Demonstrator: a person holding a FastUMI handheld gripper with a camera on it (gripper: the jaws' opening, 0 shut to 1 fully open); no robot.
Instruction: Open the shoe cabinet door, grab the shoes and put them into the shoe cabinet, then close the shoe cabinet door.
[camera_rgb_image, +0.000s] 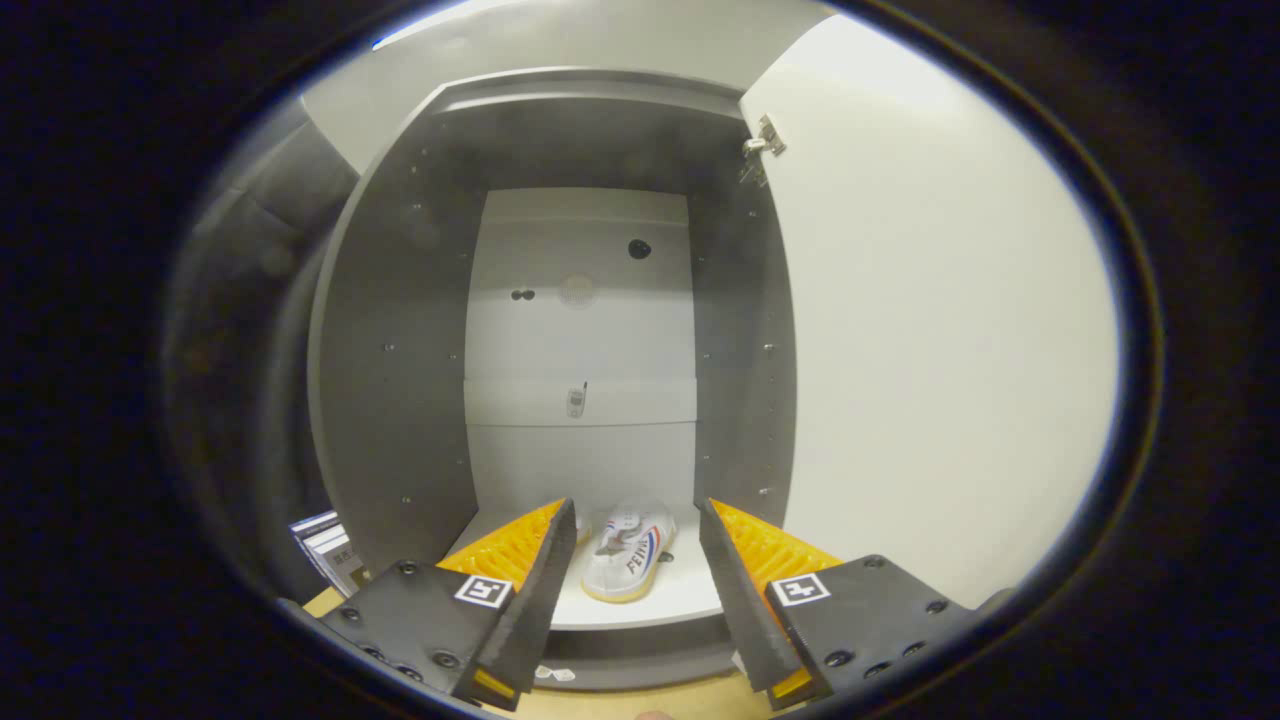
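The shoe cabinet (400, 380) stands open straight ahead, with grey side walls and a white back panel. Its white door (940, 340) is swung out to the right, hinge at its top corner. A white shoe (628, 553) with red and blue stripes lies on the cabinet's bottom shelf (690, 595), toe toward me. A second shoe is partly hidden behind my left finger. My gripper (637, 510) is open, in front of the shelf, with nothing between its fingers; the shoe lies beyond them.
A dark wall runs along the left of the cabinet. A striped box or stack of papers (328, 550) sits low at the cabinet's left foot. A wooden floor (620, 700) lies under the gripper.
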